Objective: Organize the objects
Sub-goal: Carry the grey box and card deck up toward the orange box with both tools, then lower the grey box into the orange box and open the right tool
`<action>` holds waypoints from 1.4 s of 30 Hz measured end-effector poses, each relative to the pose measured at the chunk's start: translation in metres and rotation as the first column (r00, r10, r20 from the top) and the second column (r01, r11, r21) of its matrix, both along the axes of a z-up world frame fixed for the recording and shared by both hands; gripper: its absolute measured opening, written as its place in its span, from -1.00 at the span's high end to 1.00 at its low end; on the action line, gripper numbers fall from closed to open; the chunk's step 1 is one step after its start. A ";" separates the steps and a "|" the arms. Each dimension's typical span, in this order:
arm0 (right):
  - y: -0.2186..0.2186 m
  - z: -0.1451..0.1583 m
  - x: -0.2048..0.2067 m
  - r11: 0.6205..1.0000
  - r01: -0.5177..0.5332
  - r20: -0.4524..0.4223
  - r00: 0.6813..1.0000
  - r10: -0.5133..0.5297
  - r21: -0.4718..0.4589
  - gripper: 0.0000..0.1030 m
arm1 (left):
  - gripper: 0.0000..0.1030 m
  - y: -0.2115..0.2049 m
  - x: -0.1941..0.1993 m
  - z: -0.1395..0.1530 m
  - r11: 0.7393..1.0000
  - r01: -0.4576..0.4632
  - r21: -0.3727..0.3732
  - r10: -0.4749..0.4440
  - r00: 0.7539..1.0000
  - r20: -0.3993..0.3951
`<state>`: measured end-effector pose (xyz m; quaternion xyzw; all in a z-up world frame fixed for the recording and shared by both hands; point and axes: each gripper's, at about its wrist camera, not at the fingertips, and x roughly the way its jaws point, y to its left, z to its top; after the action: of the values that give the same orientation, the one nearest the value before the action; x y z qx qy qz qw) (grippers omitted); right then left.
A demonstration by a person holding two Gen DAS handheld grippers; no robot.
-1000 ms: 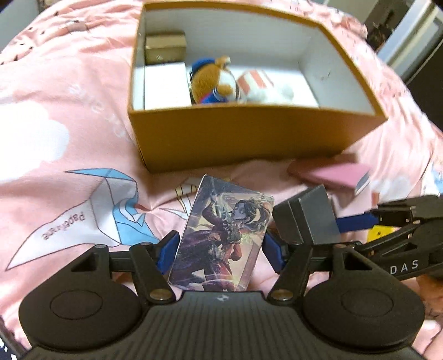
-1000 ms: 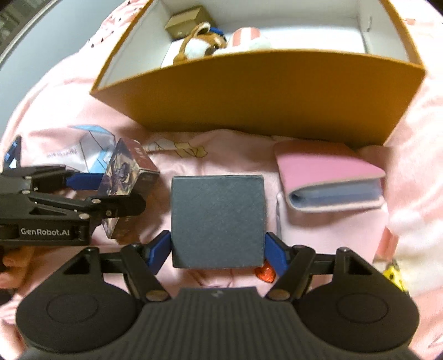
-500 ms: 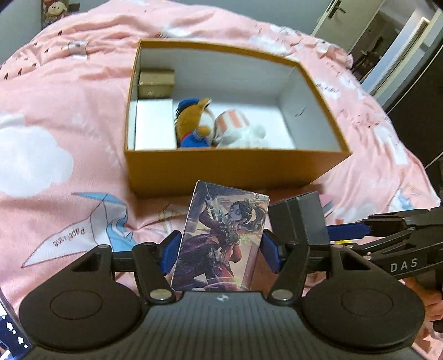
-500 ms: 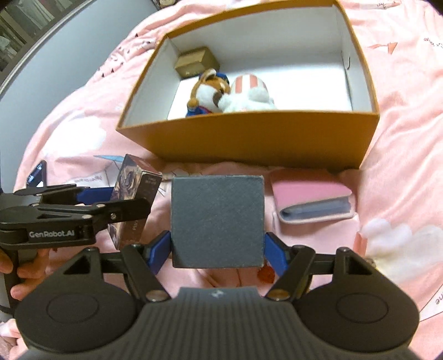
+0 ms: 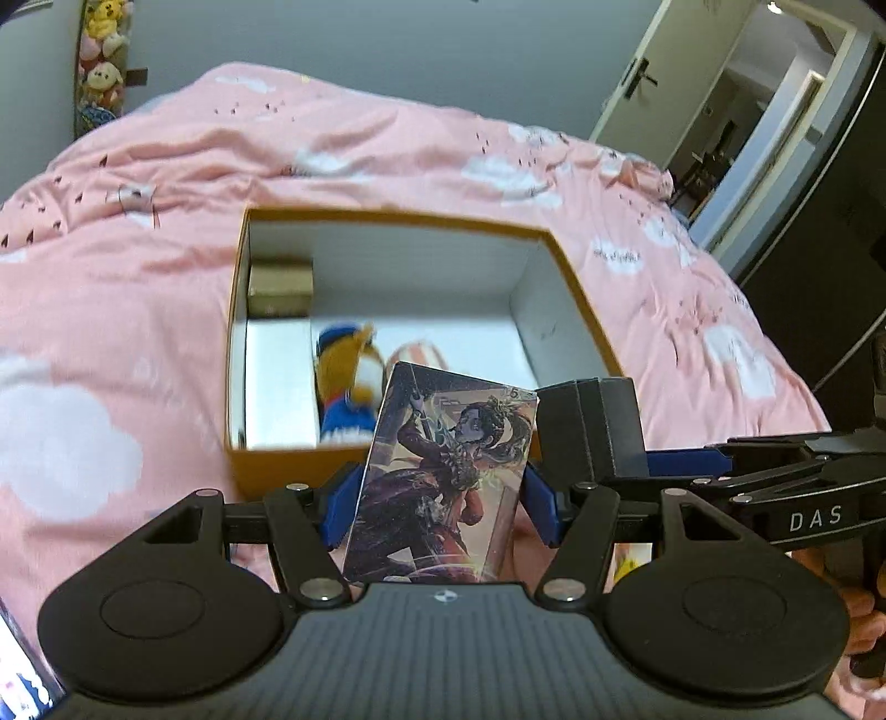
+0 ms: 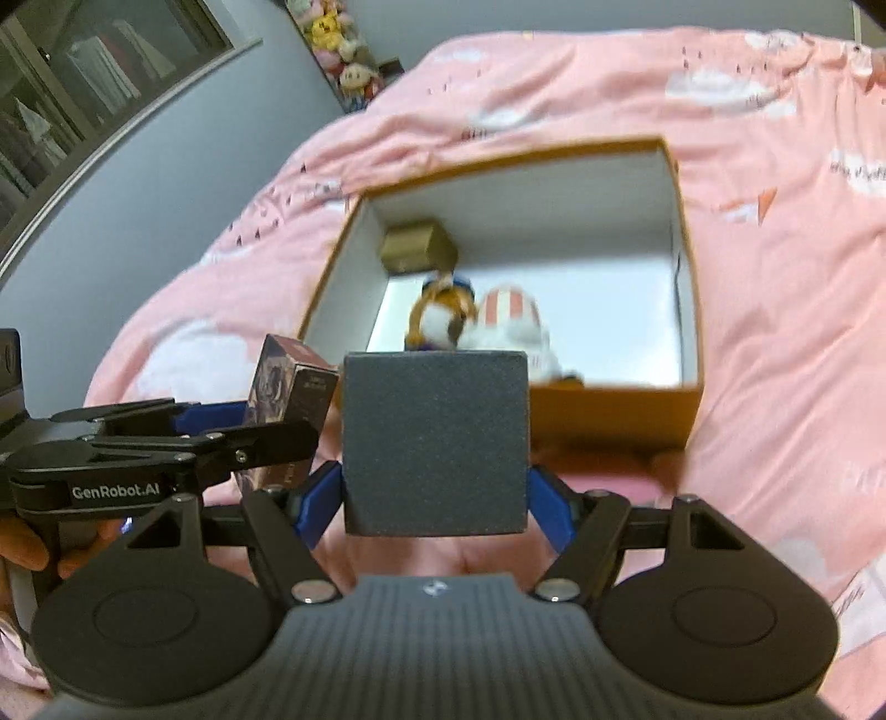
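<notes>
While both tools hang above the pink bedspread [image 5: 138, 310], the left gripper [image 5: 437, 498] pinches an illustrated card box [image 5: 443, 476] and the right gripper [image 6: 434, 498] clamps a dark grey cube [image 6: 434, 443] — side by side, just short of the open orange box [image 5: 277, 465], which holds 2 plush toys [image 6: 443, 310] and a gold box [image 5: 279, 288].

Bed [image 5: 387, 144] fills most of both views, covered by pink duvet with white cloud print and small dark bird-like marks. Grey-blue wall [image 5: 360, 50] behind bed. Plush toys [image 5: 102, 61] hang in column on wall at far left. White door [image 5: 659, 83] with dark lever handle stands open at right, dim room beyond. Glass-fronted bookcase [image 6: 83, 94] at left in right-wrist view.
</notes>
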<state>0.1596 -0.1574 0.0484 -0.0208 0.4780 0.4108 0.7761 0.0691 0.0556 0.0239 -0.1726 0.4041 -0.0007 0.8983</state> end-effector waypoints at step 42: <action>0.154 -0.065 0.168 0.989 0.106 0.005 0.994 -0.106 -0.104 -0.42 | -0.37 0.099 0.123 -0.035 0.981 -0.196 0.007 0.196 0.980 0.015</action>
<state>0.3275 -0.0038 -0.0168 -0.0357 0.4994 0.3433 0.7946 0.1924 0.1541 -0.0114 -0.2079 0.3787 0.0883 0.8975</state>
